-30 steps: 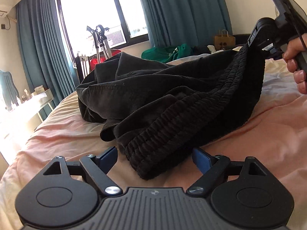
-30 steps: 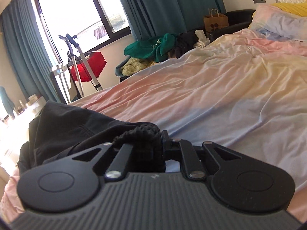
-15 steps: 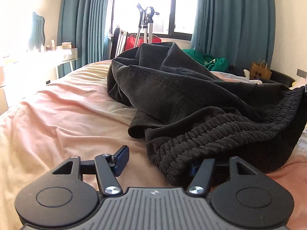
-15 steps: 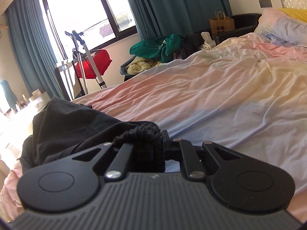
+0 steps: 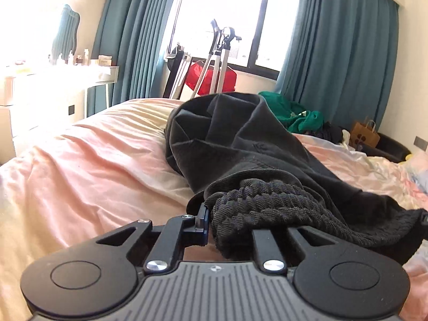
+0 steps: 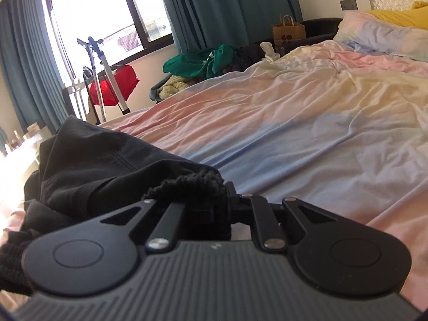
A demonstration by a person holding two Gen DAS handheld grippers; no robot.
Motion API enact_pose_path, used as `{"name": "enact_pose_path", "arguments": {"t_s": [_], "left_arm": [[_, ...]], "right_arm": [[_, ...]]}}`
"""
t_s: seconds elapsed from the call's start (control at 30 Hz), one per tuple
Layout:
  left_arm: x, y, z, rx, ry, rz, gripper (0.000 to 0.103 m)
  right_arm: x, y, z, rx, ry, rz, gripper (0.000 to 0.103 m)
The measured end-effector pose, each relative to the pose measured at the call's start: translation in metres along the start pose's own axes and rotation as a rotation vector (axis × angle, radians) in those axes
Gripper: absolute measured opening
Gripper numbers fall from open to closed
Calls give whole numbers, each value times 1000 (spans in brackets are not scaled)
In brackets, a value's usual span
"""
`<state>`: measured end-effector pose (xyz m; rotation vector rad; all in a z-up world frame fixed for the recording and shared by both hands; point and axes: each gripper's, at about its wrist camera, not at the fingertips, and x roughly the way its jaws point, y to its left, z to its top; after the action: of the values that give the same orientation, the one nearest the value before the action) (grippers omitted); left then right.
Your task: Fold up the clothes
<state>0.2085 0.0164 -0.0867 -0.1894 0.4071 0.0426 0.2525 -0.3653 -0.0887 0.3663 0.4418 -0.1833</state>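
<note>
At lower centre of the left wrist view, the left gripper (image 5: 232, 222) is pinched on the ribbed waistband (image 5: 267, 206) of a pair of black trousers (image 5: 227, 136). Only 1 blue pad (image 5: 204, 220) shows, pressed to the band's left edge; the other finger is buried under the cloth. Left to right in this frame: a white dresser (image 5: 53, 75) at the left edge, washed out by glare; teal curtains (image 5: 128, 42) either side of a bright window (image 5: 230, 13); a metal stand (image 5: 219, 61) with something red (image 5: 211, 80) behind it at upper centre. The trousers rise in a crumpled mound at centre frame, lying on the bed (image 5: 80, 165), which is covered in a pink and cream sheet. From the mound the cloth runs down toward the camera and off to the lower right. Behind it at the right sit green clothes (image 5: 297, 115) and a paper bag (image 5: 363, 133).

Right wrist view, left to right: the trousers (image 6: 101, 168) fill the lower left, heaped on the bed (image 6: 294, 123). The right gripper (image 6: 214, 208) at lower centre is clamped on a bunched end of the waistband (image 6: 192, 184); the fingertips are hidden in the cloth. Sheet spreads wrinkled across centre and right, shading pink to blue to cream. A pillow (image 6: 385, 32) lies at upper right. The band hangs between the 2 grippers, each gripping 1 end.
</note>
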Motion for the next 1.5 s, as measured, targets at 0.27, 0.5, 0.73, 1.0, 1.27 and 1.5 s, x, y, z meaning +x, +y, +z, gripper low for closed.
{"name": "enact_pose_path", "arguments": {"t_s": [0.27,0.5,0.73,1.0,1.27,1.5], "left_arm": [[-7,50,137,-88,-114,24,8],[13,171,224,-29,-143,245,8],[37,301,184,-48,24,396,8],[22,365,123,-87,43,373,20],[-61,364,93,-71,35,399,82],[-162,314,82,-38,-59,346,103]], "right_arm": [[-59,47,-4,-4,-17,192,10],[-103,182,-50,27,84,567,11],[-78,309,-118,-64,326,746,14],[-73,333,-155,-175,376,766,18],[-108,327,-158,-233,360,876,78],[-151,311,-138,-288,300,932,86]]}}
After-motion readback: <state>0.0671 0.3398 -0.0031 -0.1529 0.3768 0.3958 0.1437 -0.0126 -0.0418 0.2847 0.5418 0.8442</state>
